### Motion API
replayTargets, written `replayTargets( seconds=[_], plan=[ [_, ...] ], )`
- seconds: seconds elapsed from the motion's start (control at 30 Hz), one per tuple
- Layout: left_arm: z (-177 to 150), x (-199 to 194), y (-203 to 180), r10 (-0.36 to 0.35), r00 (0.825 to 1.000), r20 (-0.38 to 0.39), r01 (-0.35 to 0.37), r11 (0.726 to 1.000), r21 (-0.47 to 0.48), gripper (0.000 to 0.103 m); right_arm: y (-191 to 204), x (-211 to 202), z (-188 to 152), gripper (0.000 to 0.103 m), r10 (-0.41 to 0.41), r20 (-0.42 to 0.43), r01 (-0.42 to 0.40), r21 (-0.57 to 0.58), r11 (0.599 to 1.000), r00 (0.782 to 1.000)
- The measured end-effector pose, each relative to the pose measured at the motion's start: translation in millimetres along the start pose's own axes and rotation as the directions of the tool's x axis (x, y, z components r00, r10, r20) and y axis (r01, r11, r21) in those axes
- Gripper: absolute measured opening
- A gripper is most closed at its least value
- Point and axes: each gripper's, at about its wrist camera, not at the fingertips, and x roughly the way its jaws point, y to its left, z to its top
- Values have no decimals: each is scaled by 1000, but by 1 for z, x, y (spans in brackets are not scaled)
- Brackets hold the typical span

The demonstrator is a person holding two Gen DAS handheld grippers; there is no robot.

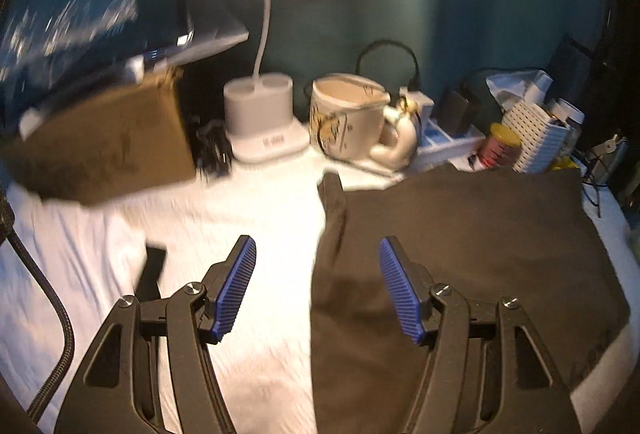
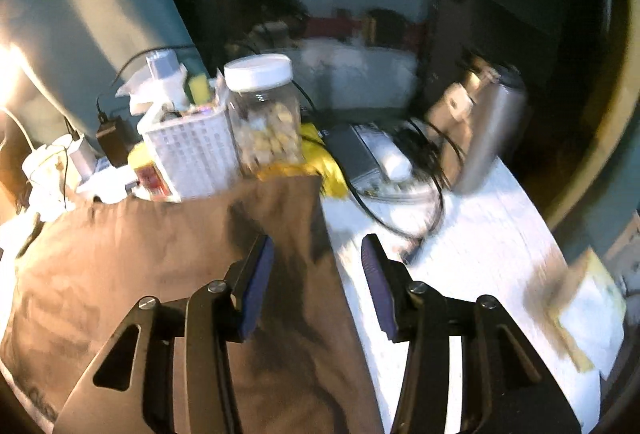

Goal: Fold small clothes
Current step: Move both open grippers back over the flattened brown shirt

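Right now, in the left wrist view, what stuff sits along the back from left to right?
Brown cardboard box → white lamp base → cream patterned mug → yellow-lidded jar → white slotted basket.

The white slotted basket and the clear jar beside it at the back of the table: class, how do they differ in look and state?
The white slotted basket is opaque, boxy and open-topped, with items sticking out; the clear jar is see-through, showing pale lumpy contents, and closed with a white lid. The jar stands taller than the basket. Both stand upright, side by side, just behind the brown garment.
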Motion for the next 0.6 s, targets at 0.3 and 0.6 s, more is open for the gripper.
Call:
replayTargets(
  seconds=[0.3, 0.6],
  plan=[
    [-50, -23, -8, -48, 997, -58, 47, 999, -22, 64, -42, -36, -69, 49, -33, -52, 37, 79, 996, 998],
    [-100, -37, -4, -73, 990, -122, 65, 996, -68, 64, -59, -55, -127, 49, 1, -96, 14, 154, 988, 995]
  ],
)
